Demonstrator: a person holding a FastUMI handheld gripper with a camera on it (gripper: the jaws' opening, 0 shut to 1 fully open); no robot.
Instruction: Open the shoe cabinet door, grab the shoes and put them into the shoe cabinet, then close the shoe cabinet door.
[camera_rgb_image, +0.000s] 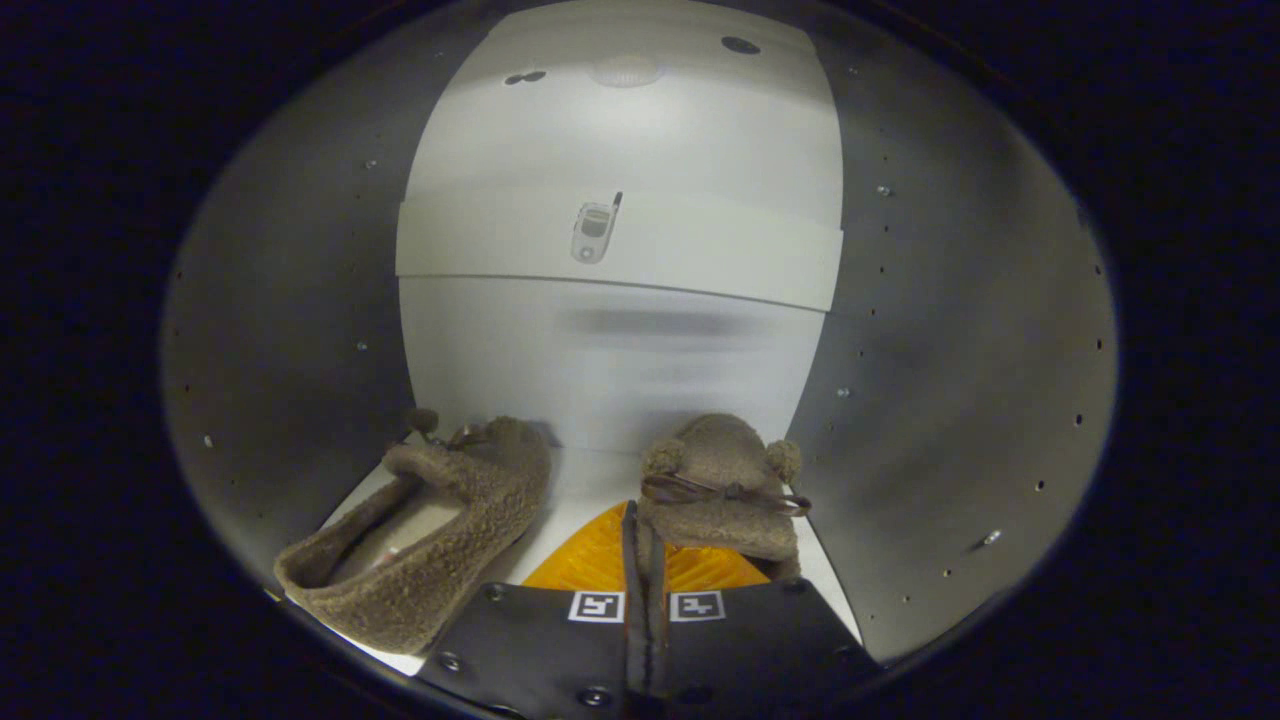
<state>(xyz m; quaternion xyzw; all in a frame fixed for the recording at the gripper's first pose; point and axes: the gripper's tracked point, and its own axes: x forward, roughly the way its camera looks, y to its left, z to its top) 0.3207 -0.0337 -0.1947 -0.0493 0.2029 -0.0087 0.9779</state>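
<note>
Gripper view is taken from inside the shoe cabinet (950, 330), looking along the tool (645, 590) toward the back panel. The tool fingers are closed together, and the back edge of the right slipper (722, 490) is pinched between them, so the tool is judged to be gripping that slipper. The slipper's toe points toward the back panel and appears to rest on or just above the white shelf (585, 490).

For the step in hand, judged to be the placing of the second slipper, the sole should be lowered flat onto the shelf before the fingers are opened. The tool should then be withdrawn straight back, so that the fuzzy edge is not dragged out with it. The door is still to be closed afterwards.

The right slipper is brown and fleecy, with a thin dark bow across the top and two small pom-poms at its sides. The left slipper (430, 530), of the same material, lies just beside it on the shelf, apart from the tool, its opening turned upward.

Beyond both slippers, the white back panel (620, 300) is seen, crossed by a horizontal strip, with grey side walls on either side.
</note>
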